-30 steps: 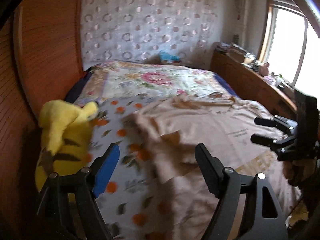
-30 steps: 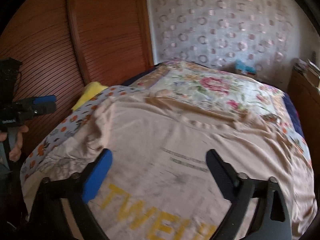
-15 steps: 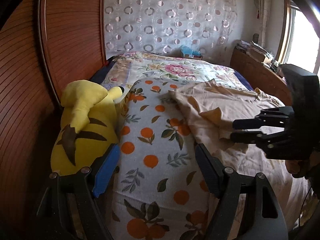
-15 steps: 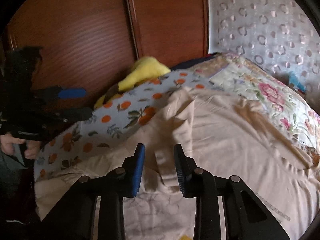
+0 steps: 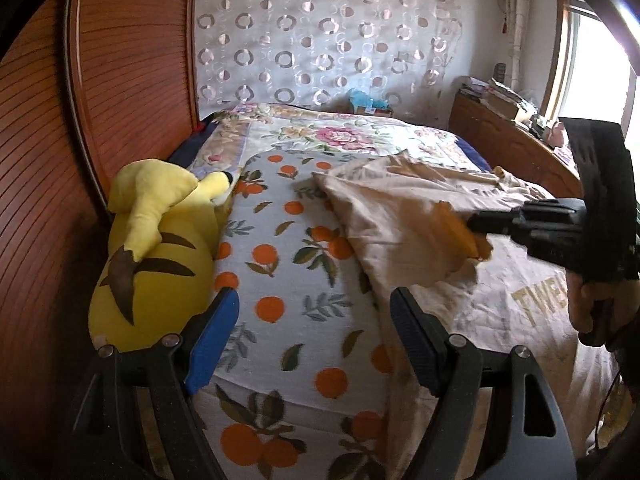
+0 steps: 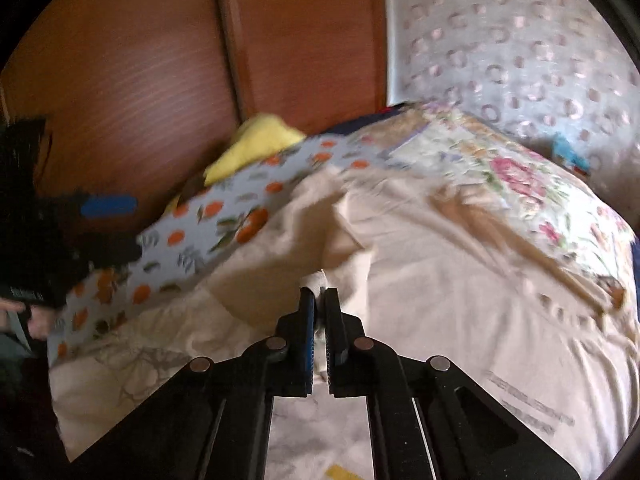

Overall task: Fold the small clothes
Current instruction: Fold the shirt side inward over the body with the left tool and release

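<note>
Right gripper (image 6: 318, 300) jaws pinch the shirt (image 6: 440, 280) sleeve, frame centre; left gripper (image 5: 312, 320) gapes wide, idle. I carry the sleeve inward, low and taut.

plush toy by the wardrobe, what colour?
The plush toy is yellow with dark brown stripes on its back. It shows best in the left wrist view.

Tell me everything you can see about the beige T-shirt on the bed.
The beige T-shirt looks like thin, soft cotton, creased, with yellow lettering partly visible. It lies spread over the bed, overlapping the orange-print cover. Its left side is lifted and folded inward, a fabric edge pinched in the closed right claw.
</note>
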A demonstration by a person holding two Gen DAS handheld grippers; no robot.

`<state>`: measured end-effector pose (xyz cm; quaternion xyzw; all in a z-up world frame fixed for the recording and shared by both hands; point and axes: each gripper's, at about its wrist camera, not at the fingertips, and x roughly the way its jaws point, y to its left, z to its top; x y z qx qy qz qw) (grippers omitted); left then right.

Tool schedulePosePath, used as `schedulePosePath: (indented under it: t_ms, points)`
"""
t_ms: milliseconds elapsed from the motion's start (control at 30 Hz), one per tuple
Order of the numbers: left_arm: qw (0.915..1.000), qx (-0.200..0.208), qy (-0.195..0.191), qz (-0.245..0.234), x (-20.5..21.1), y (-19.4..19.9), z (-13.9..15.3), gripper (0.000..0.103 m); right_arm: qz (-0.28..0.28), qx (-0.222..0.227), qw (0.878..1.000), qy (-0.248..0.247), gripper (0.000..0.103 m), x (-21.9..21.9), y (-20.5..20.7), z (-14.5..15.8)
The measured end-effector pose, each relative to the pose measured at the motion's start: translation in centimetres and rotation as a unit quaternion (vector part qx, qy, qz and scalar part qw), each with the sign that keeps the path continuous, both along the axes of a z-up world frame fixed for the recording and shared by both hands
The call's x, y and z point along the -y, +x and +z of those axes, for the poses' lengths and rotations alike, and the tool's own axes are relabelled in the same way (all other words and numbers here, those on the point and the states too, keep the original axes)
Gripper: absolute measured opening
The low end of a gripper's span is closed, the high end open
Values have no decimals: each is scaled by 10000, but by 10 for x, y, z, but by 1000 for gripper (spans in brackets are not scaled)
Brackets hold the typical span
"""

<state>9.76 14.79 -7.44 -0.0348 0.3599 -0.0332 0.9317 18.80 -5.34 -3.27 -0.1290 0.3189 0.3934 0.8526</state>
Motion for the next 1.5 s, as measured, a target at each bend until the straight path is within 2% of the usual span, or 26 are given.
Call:
schedulePosePath:
  t_ms: [133, 333, 400, 433, 500, 533, 600, 633, 833, 967, 1200, 1333, 1400, 1500]
  points:
    - [9997, 63, 156, -157, 15, -1, 2, 79, -673, 174, 9974, 167, 4, 34, -14, -1]
    - [9991, 63, 233, -348, 33, 1, 6, 79, -1029, 274, 9941, 183, 4, 47, -34, -8]
    - [9989, 59, 245, -404, 39, 1, 7, 79, -1135, 353, 9929, 96, 18, 47, -40, -7]
    - [9986, 72, 279, -455, 43, 2, 8, 79, -1205, 390, 9919, 83, 29, 48, -45, -5]
    - [9979, 89, 329, -547, 51, 2, 9, 79, -1253, 439, 9911, 128, 36, 54, -54, -3]
    - [9976, 81, 327, -598, 54, 3, 8, 75, -1281, 460, 9906, 107, 39, 56, -58, -1]
    - [9972, 6, 278, -700, 61, 5, 7, 66, -1385, 535, 9889, 63, 57, 67, -73, 1]
    - [9968, -32, 257, -752, 64, 5, 6, 59, -1427, 548, 9882, 64, 59, 78, -81, 5]
    - [9952, -333, 284, -872, 77, 12, -4, 33, -1656, 489, 9849, -143, 59, 111, -117, -5]
    - [9946, -546, 254, -849, 81, 22, -14, 33, -1924, 237, 9808, -203, 59, 135, -131, -19]
    - [9934, -758, 238, -832, 84, 30, -23, 32, -2319, 23, 9727, -89, 59, 170, -145, -26]
    - [9926, -775, 262, -902, 86, 28, -23, 14, -2415, -95, 9703, -106, 59, 185, -144, -24]
    - [9923, -725, 189, -985, 88, 23, -22, 10, -2432, -169, 9698, -25, 59, 186, -147, -23]
    - [9916, -654, 114, -1109, 93, 14, -17, 9, -2488, -119, 9685, -63, 59, 181, -145, -14]
